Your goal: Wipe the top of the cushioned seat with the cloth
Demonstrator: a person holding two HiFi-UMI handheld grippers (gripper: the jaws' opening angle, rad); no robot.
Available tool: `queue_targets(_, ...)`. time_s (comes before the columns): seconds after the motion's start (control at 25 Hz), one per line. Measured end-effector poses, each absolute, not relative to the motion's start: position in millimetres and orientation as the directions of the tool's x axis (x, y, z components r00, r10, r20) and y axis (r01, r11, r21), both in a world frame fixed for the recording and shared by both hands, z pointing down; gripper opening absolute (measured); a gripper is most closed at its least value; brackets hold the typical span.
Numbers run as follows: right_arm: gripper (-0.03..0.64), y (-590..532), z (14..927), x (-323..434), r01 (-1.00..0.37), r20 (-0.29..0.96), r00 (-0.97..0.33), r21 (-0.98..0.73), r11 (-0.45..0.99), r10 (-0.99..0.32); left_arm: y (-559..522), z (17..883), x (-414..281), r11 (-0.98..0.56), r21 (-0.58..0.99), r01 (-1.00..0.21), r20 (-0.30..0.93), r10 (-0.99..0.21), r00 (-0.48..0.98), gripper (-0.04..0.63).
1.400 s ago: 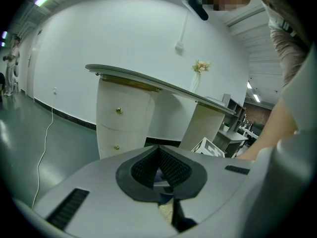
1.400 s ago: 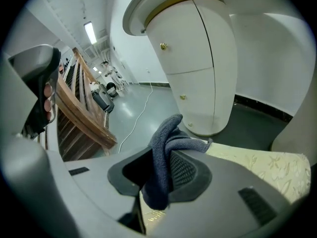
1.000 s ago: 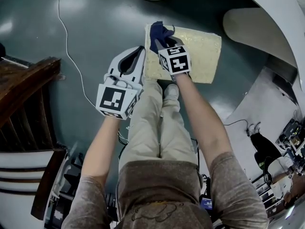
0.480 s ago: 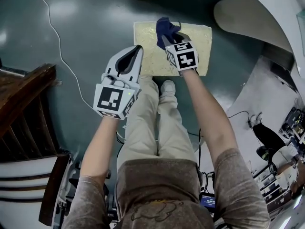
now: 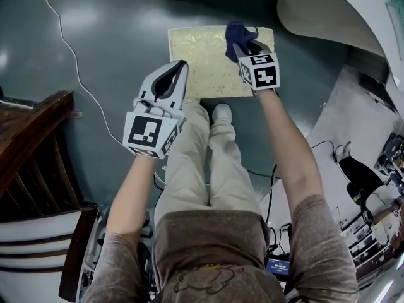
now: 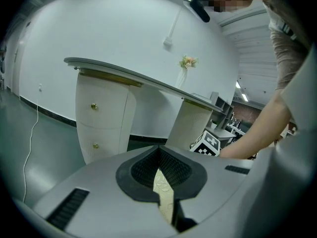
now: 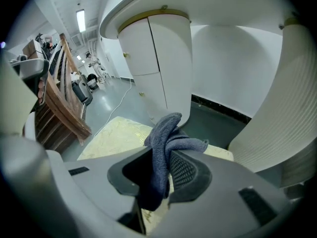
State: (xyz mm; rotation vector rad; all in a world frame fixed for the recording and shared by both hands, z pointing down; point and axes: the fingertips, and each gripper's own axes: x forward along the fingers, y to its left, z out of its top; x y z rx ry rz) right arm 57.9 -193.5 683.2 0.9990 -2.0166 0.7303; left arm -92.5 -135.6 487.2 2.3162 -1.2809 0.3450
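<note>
The cushioned seat [image 5: 208,59] is a pale yellow patterned square on the dark green floor, seen from above in the head view. My right gripper [image 5: 242,41] is shut on a dark blue cloth [image 5: 238,35] and holds it over the seat's right part. In the right gripper view the cloth [image 7: 166,143] sticks up bunched between the jaws, with the seat [image 7: 116,135] below. My left gripper [image 5: 175,74] is shut with nothing in it, held above the seat's near left edge. A strip of the seat [image 6: 165,195] shows through its jaws.
A white dressing table with curved legs [image 5: 319,14] stands to the right and beyond the seat. A wooden stair rail [image 5: 31,144] is at the left. A white cable [image 5: 72,62] runs over the floor. My legs and shoe [image 5: 221,114] are just in front of the seat.
My right gripper has carried the cloth to the right across the seat. The left gripper has stayed about where it was.
</note>
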Motion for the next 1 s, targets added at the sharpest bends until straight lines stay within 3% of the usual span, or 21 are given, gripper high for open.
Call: queue_targets(1.0,0.098,-185.7,672.4,189.8,-0.907,0.865,-0.170,0.051,0.418,-0.473,-116.2,479.8,-70.4,-0.504,0.266,-0.822,0.429,-0.701,0.569,0.017)
